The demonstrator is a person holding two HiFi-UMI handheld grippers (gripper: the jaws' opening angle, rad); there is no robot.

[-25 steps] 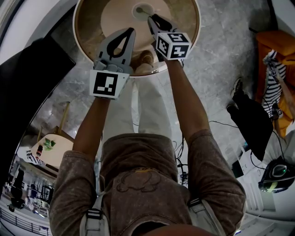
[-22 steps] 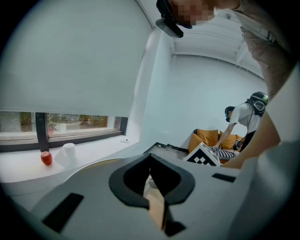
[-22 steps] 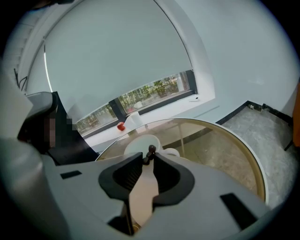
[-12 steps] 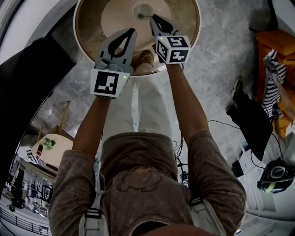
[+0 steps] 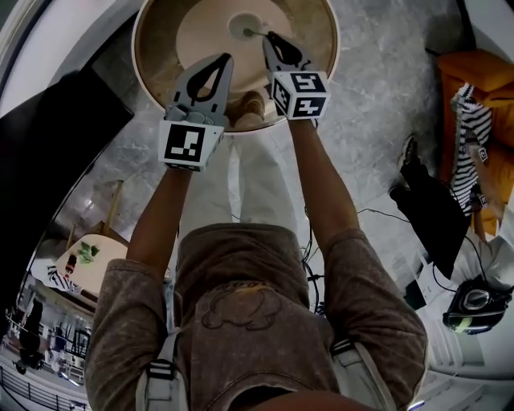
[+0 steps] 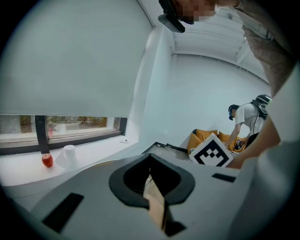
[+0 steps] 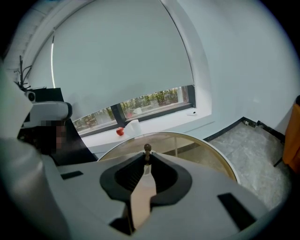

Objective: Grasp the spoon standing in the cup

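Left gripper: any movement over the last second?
No. The left gripper still hangs over the near rim of the round table, its claw shut, with the same gap to the cup.

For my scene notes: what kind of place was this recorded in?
Probably an indoor lounge or office room: a round table on a grey stone floor, a lowered window blind, and an orange seat.

Spoon (image 7: pixel 147 150) in cup (image 5: pixel 242 22) — on table (image 5: pixel 159 44)
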